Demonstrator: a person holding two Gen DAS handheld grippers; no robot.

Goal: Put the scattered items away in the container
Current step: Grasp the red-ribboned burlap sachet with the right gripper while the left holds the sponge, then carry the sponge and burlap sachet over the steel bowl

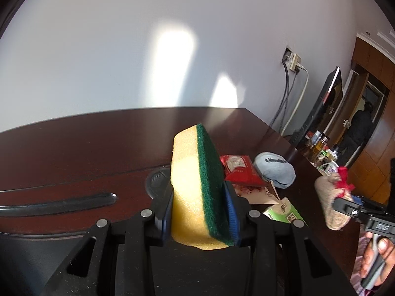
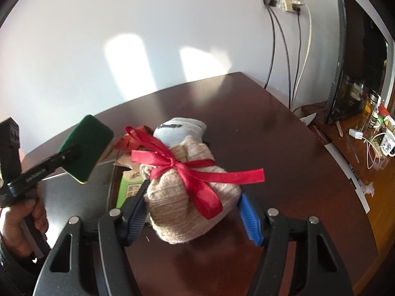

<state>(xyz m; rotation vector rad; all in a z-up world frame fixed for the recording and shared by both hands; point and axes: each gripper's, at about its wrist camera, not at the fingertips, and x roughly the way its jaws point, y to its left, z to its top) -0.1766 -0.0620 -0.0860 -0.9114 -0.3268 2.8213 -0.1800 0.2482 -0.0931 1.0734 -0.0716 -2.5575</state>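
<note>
— So, what do your left tongs have?

— Your left tongs are clamped on the sponge, yellow foam on one side and green scouring pad on the other. It stands on edge between the blue pads, lifted clear of the dark wooden worktop. From the right wrist view you see the same sponge from its green face, held up at the left, with your left hand wrapped around the handle below it.

— And your right tongs?

— They grip the beige knitted pouch tied with a red ribbon. The blue pads sit against both its flanks, and the pouch bulges between them. In the left wrist view that pouch hangs at the right edge, off the worktop, with your right hand on the handle beneath.

— What still lies scattered?

— Behind the sponge you have a red packet, and just beside it a light blue rolled sock. Nearer to you lie a brown paper scrap and a green and white carton, all close together on the worktop.

— Where is the container?

— You cannot tell from these views. A black rim runs along the lower left of the left wrist view, but what it belongs to is unclear.

— Anything further back?

— A dark monitor leans by the white wall, with cables dropping from a socket.
</note>
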